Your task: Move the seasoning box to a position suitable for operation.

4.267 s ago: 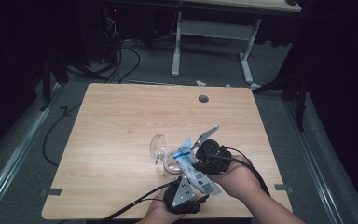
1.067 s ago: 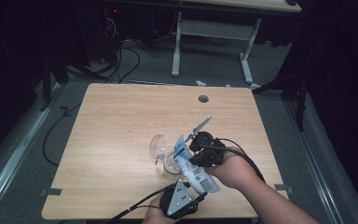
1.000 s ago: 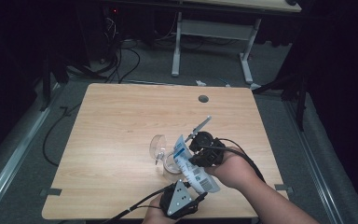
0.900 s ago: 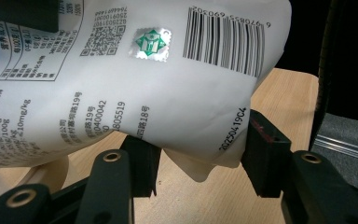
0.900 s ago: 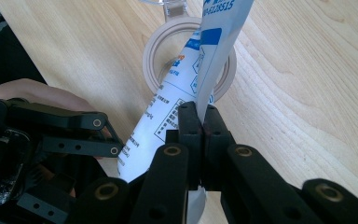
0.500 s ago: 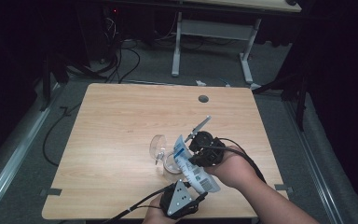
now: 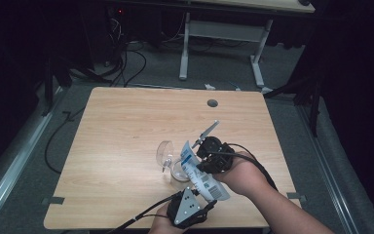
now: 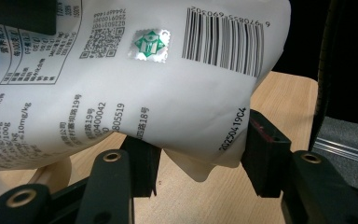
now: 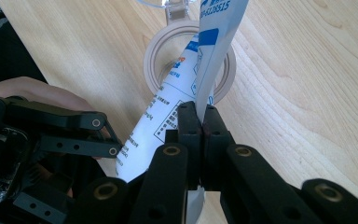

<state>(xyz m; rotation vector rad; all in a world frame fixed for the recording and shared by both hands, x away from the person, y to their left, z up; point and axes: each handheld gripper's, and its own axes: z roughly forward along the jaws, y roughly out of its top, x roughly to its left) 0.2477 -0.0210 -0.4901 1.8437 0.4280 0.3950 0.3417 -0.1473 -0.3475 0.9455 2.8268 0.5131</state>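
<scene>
The work in hand looks like emptying a white printed pouch into a small round jar that stands on the wooden table, its clear hinged lid tipped up at about ten o'clock of its mouth. In the high view the pouch slants over the jar, at roughly six o'clock from the table's middle, near the front edge. The right gripper has its jaws pressed fully together on a thin flat edge of the pouch, and in its own view the jar's open mouth sits at twelve o'clock, just past the pouch's lower end. The left gripper supports the barcode end of the pouch; its jaws stand fairly wide, one pad each side of the bottom corner, and they seem to grip the bulging body there, though I cannot tell how firmly. I judge the pouring or aiming step under way. Next, the pouch's mouth must stay over the jar while the barcode end tips higher, slowly, so nothing spills on the table.
</scene>
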